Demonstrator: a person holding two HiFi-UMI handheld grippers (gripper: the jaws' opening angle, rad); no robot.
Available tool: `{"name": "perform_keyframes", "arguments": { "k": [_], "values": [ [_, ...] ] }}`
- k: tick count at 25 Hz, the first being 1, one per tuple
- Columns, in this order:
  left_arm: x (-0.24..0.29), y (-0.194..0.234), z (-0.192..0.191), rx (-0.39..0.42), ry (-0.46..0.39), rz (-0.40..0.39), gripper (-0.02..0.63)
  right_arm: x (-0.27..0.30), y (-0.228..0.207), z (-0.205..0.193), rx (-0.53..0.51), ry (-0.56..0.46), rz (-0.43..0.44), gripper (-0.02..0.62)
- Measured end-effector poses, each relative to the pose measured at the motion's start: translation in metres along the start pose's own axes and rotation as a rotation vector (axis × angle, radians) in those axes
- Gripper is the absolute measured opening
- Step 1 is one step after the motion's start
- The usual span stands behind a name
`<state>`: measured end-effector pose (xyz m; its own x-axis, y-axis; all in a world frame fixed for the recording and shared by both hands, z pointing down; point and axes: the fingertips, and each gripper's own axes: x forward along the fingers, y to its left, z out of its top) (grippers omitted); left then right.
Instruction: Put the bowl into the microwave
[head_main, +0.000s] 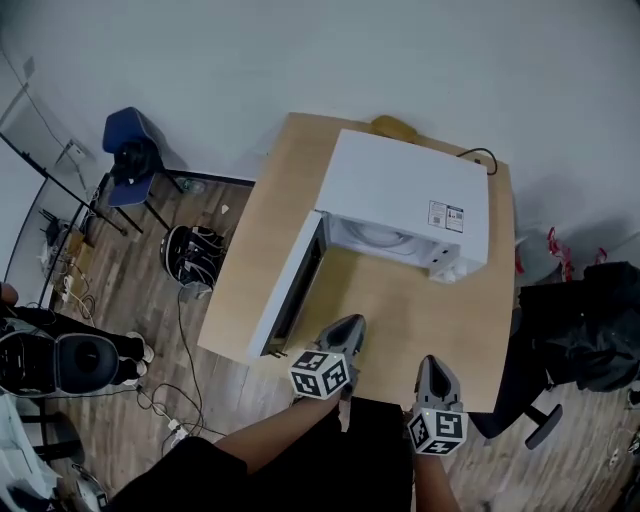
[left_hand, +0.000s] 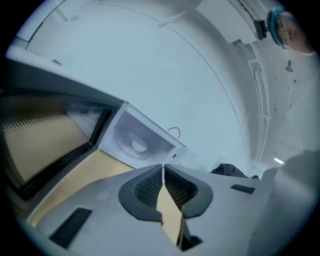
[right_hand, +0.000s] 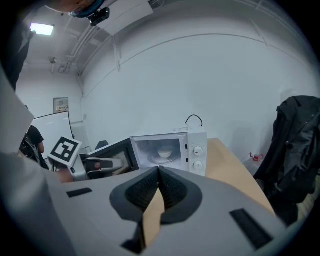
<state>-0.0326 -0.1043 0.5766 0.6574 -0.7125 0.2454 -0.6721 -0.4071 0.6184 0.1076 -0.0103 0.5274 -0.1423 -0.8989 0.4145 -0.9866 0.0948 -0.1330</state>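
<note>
A white microwave (head_main: 405, 195) stands on the wooden table (head_main: 440, 320) with its door (head_main: 290, 285) swung open to the left. A pale bowl (head_main: 385, 238) sits inside on the turntable, and it also shows as the bowl (left_hand: 139, 145) and the bowl (right_hand: 164, 153) in the two gripper views. My left gripper (head_main: 348, 322) hovers near the table's front edge, just right of the door, shut and empty, as the left gripper (left_hand: 163, 167) shows in its own view. My right gripper (head_main: 430, 362) is beside it, further right. It is also shut with nothing held, seen as the right gripper (right_hand: 158, 170).
A black cable (head_main: 482, 156) and a yellowish thing (head_main: 395, 127) lie behind the microwave. A blue chair (head_main: 135, 150) and cables are on the floor at left. A dark chair with a black jacket (head_main: 585, 330) stands at right. A white wall is behind the table.
</note>
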Motion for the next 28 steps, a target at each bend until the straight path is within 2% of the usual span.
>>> {"name": "perform_keyframes", "arguments": {
  "k": [4,9,16,19,23,28],
  "values": [
    [-0.072,-0.051,-0.002,0.241,-0.012,-0.013,0.021,-0.049,0.013,-0.003,0.007,-0.031,0.003,0.060],
    [-0.145,-0.113,0.006,0.398,-0.122,-0.017,0.021,-0.110,0.035,0.007,-0.041,-0.098,0.064,0.060],
    [-0.222,-0.196,-0.023,0.467,-0.217,0.000,0.020,-0.218,0.062,0.011,-0.110,-0.153,0.192,0.060],
    [-0.254,-0.227,-0.047,0.496,-0.241,0.015,0.018,-0.261,0.067,-0.004,-0.133,-0.180,0.199,0.058],
    [-0.297,-0.268,-0.091,0.514,-0.242,0.015,0.018,-0.315,0.066,-0.035,-0.107,-0.192,0.200,0.058],
    [-0.326,-0.299,-0.124,0.523,-0.233,0.003,0.020,-0.356,0.061,-0.050,-0.133,-0.195,0.186,0.058]
  ]
}}
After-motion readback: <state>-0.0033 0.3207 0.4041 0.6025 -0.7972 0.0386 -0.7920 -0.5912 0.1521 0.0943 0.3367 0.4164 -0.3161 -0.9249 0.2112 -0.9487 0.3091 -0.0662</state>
